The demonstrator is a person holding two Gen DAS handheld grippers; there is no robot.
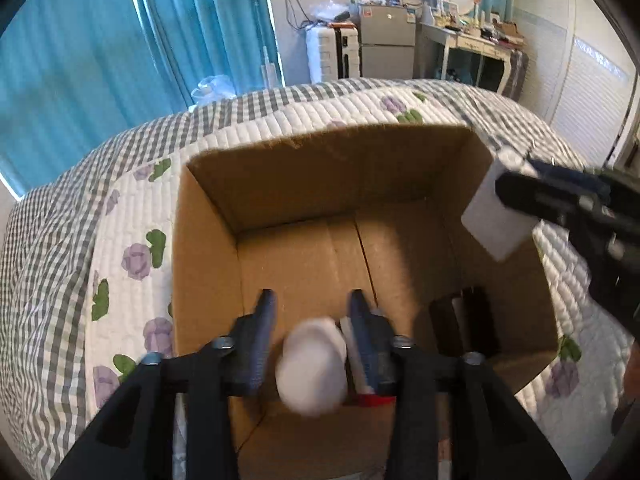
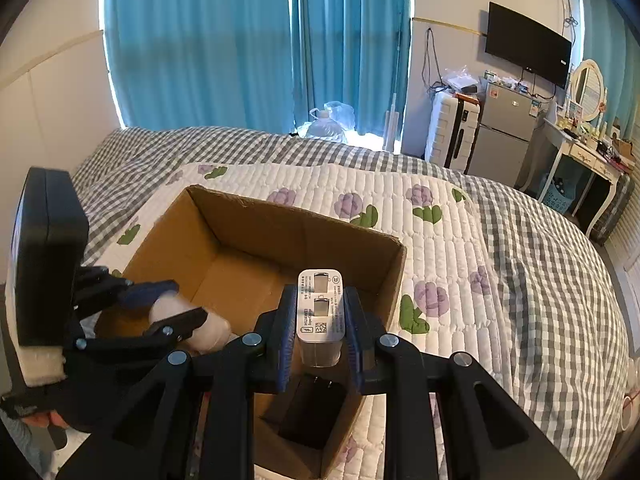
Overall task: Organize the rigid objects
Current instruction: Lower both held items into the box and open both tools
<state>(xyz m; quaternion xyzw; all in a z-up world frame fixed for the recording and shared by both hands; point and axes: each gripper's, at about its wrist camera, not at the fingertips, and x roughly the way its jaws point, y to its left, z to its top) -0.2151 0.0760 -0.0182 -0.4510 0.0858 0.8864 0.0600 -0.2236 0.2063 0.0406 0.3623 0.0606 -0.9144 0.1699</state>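
Observation:
An open cardboard box sits on the bed. My left gripper is over the box's near end, jaws apart, with a blurred white rounded object between and below the fingers; I cannot tell if it is gripped. My right gripper is shut on a white charger block above the box's right rim. A black adapter lies inside the box at the near right. A red-and-white item lies by the left gripper's right finger.
The box rests on a quilted floral bedspread with a grey checked border. Beyond the bed are blue curtains, a white suitcase, a small fridge, a dressing table and a wall TV.

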